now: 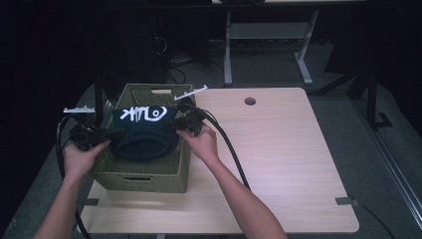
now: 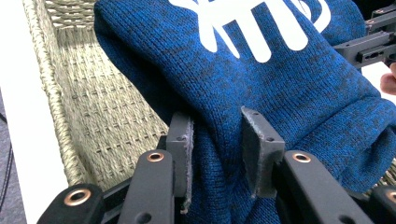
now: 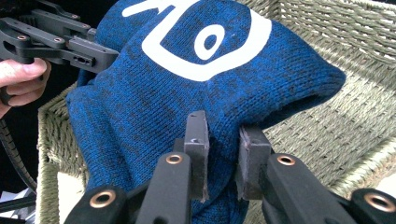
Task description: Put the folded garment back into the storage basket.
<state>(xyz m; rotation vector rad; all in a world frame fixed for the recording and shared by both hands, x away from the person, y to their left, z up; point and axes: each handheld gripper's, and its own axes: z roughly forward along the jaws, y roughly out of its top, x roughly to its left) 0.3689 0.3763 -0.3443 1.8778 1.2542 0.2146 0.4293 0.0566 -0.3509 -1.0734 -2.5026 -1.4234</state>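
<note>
Knit cloth fills both of my grips: the left gripper (image 1: 110, 133) has its jaws clamped on a fold at the left edge of the blue sweater (image 1: 143, 130), the right gripper (image 1: 174, 123) pinches the right edge likewise. I judge this the lowering step, with the sweater hanging between my hands over the woven basket (image 1: 142, 178) at the desk's (image 1: 278, 164) left side. Next I should sink both hands evenly, then let go.
</note>
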